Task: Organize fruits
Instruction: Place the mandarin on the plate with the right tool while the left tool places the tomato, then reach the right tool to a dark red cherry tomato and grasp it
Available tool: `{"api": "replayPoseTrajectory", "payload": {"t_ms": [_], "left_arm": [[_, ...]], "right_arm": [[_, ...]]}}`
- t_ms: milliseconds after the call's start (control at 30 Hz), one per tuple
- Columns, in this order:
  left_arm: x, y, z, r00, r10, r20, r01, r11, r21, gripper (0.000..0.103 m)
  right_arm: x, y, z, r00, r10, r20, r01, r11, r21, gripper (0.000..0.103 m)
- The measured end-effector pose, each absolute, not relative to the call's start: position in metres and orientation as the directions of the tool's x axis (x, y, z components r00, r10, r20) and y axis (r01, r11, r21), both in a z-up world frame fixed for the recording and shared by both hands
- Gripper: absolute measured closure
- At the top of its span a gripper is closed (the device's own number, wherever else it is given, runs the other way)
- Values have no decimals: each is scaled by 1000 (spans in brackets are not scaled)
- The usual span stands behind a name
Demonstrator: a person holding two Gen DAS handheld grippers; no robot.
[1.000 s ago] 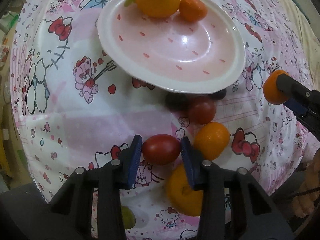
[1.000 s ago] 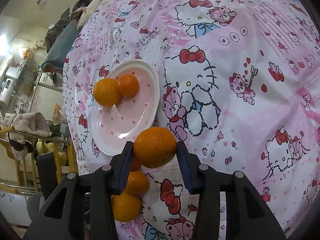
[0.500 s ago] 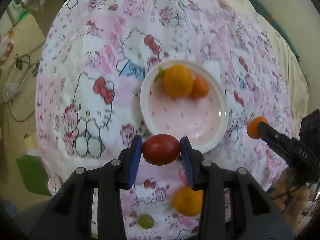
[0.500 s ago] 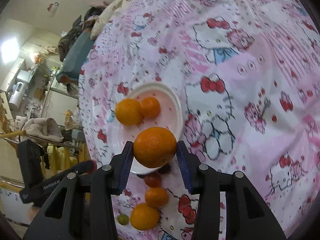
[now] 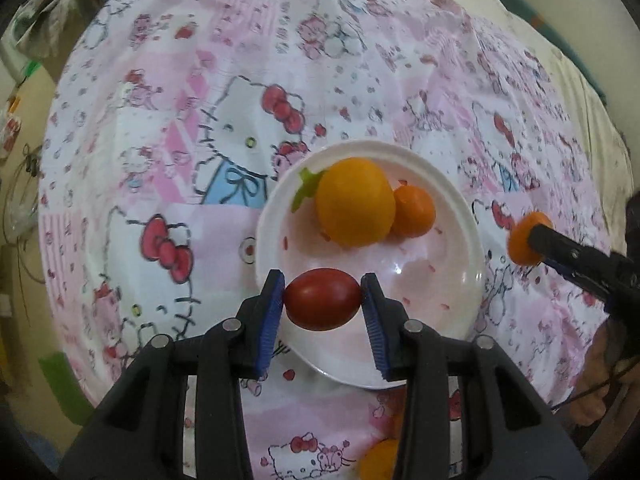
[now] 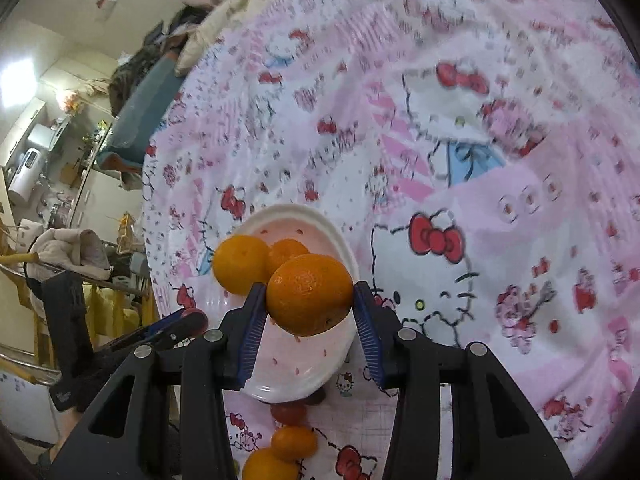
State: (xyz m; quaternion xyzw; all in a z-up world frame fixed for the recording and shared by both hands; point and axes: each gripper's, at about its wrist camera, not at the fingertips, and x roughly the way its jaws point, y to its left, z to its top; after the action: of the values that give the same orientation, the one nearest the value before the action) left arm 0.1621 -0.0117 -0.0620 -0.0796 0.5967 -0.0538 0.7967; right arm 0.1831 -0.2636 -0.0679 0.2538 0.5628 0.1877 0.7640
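Left gripper (image 5: 322, 306) clamps a red tomato (image 5: 322, 305), held above the near rim of the white plate (image 5: 460, 280). Right gripper (image 6: 310, 296) clamps an orange (image 6: 310, 294) over the same plate, which carries a yellow-orange fruit (image 5: 354, 202) touching a small orange (image 5: 416, 212).

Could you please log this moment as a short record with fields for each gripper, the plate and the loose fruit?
left gripper: shut on red tomato, above the plate's near part
right gripper: shut on orange
plate: white, holds a yellow-orange fruit and a small orange fruit
loose fruit: a tomato and two orange fruits on the tablecloth
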Motion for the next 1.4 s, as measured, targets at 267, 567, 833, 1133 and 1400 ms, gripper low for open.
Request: {"api": "replayPoseTrajectory", "payload": {"t_ms": [267,567,833,1133,1400], "left_arm": [[166,-26,-85,241,-120,-963,39,993,-114,68],[169,-29,-83,274,-102,-956,53,994,-91,67],[170,-29,-85,264,-105,-959,45,994,-96,67],[170,-28,-83,262,-84,-961,36,996,-77,55],[169,-28,-75,308,-58,-950,48,998,-45,46]], "right_arm": [[204,-234,-93,227,553,-802,-49,828,558,57],[212,-227,-106,206,533,-820,-56,843,534,56],[212,-229,-106,203,539,-817,-48,839,541,55],[211,-227,-105,197,529,-825,-53,846,530,55],[211,-229,-101,213,541,-814,-50,838,544,47]]}}
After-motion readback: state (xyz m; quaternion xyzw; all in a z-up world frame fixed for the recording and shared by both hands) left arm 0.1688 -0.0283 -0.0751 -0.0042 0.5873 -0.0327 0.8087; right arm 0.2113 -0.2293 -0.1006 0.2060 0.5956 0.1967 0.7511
